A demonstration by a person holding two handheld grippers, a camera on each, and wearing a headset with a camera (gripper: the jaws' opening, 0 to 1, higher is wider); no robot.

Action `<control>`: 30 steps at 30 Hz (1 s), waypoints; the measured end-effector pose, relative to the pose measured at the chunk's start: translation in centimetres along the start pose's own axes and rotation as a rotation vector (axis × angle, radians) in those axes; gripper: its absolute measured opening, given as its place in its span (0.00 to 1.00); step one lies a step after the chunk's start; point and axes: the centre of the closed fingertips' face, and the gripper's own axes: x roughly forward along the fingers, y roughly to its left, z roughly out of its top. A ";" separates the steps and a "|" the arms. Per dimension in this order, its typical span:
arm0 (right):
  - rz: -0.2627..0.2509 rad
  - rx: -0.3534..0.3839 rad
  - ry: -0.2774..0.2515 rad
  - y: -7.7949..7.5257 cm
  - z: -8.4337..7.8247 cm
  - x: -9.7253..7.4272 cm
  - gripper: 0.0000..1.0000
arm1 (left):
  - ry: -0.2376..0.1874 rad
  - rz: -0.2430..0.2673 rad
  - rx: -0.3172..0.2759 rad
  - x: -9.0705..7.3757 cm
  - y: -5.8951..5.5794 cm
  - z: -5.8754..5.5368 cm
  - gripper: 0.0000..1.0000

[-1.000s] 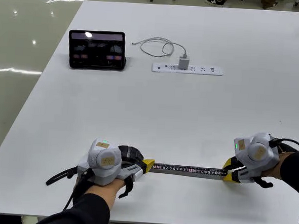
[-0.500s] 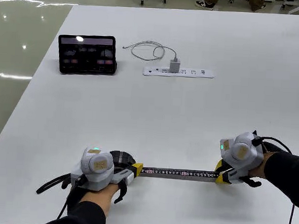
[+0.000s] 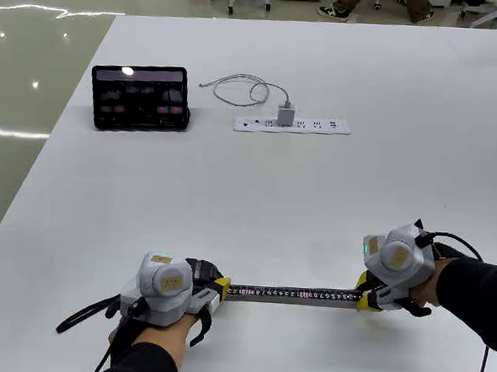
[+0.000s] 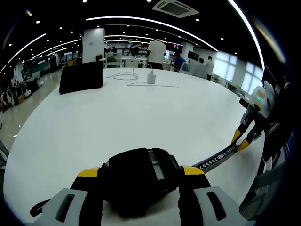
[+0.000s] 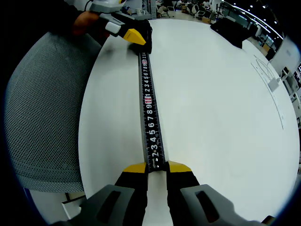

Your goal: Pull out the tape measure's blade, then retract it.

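Tape measure case (image 4: 141, 181) is sitting near the front edge of the white table (image 3: 315, 198), with the left gripper (image 3: 219, 287) clamping it between its jaws. Right gripper (image 5: 155, 167) is pinching the tip of the blade (image 5: 149, 113), which is lying stretched flat between them.

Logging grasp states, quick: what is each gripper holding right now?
Left gripper: shut on the tape measure case.
Right gripper: shut on the end of the blade.
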 end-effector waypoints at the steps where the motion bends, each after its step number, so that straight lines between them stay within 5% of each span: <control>1: 0.000 -0.002 0.001 0.0 0.0 0.0 0.10 | 0.002 0.000 -0.006 0.0 0.1 0.0 0.61; 30: 0.010 -0.016 0.001 0.0 1.8 0.7 0.10 | 0.005 -0.008 -0.007 -0.1 0.2 -0.1 0.60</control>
